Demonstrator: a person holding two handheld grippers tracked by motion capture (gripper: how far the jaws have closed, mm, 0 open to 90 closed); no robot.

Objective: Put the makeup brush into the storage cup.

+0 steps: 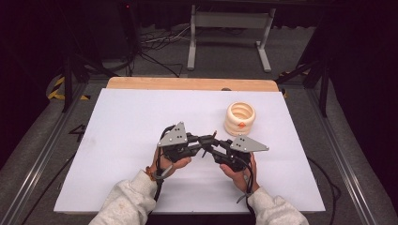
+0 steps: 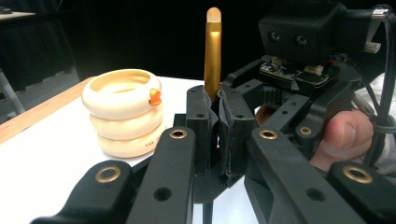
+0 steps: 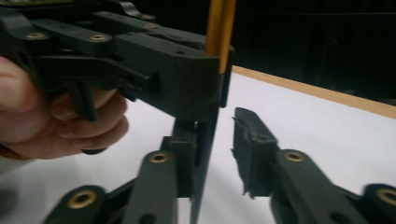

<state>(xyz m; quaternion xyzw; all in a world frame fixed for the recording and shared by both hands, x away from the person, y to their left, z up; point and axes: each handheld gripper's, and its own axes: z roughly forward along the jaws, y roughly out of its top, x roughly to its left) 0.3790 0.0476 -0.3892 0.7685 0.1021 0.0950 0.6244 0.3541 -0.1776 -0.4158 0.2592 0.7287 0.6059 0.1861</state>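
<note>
Hands come first, mine, low over the white tabletop point(image 1: 117, 140), each wrapped around a gripper. My left gripper point(image 2: 212, 119) is clenched on a thin gold brush handle point(image 2: 213, 56), which stands upright out of its jaws with a pale rounded tip on top. My right gripper point(image 3: 219, 154) faces it from the other side: its jaws sit either side of the dark lower end of the same brush, one pad close against it, the other with a gap showing, so it grips nothing. Beyond both grippers, apart from them, a cream ringed holder point(image 1: 240, 118) with a small orange mark stands on the tabletop. Behind it runs the tabletop's wooden edge point(image 1: 187, 84).
</note>
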